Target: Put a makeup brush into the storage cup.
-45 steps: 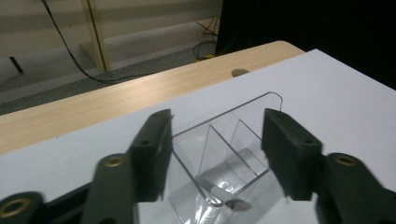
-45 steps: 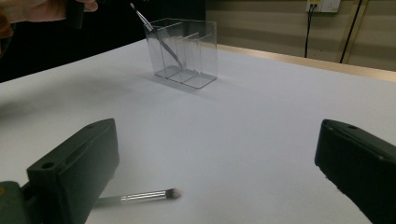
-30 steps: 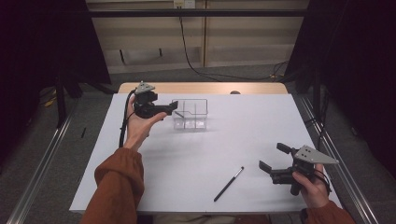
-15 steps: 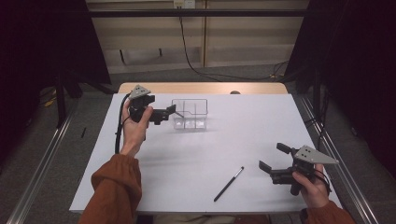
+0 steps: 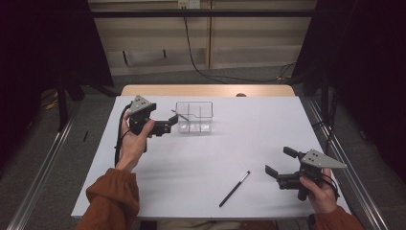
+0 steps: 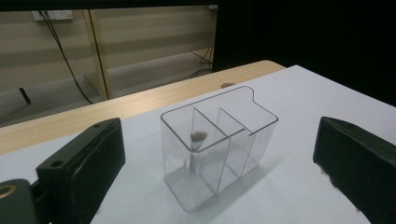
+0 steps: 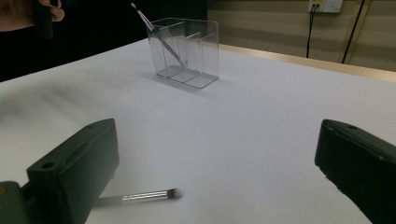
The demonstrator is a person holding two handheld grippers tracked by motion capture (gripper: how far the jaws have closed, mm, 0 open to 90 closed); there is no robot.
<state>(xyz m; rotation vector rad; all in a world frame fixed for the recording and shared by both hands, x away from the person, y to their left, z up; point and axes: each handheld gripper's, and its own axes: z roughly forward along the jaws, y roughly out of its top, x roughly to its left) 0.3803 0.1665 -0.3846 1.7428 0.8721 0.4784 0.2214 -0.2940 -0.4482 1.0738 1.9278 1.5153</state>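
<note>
The left gripper's (image 5: pixel 168 125) fingers (image 6: pixel 81 170) are spread and grasp nothing, just beside the clear organizer (image 5: pixel 194 117) near the desk's (image 5: pixel 249 139) far edge. One brush (image 7: pixel 159 35) leans in its end compartment. The right gripper's (image 5: pixel 280 167) fingers (image 7: pixel 74 172) are also released, near the desk's right front corner, with a second brush (image 5: pixel 234 188) lying close by toward the front edge.

Room's pretty dim: beige panelled wall (image 5: pixel 249 43) behind the white-covered table (image 5: pixel 268 129), black cable (image 5: pixel 191 52) hanging down it, grey floor (image 5: pixel 43 158) either side.
</note>
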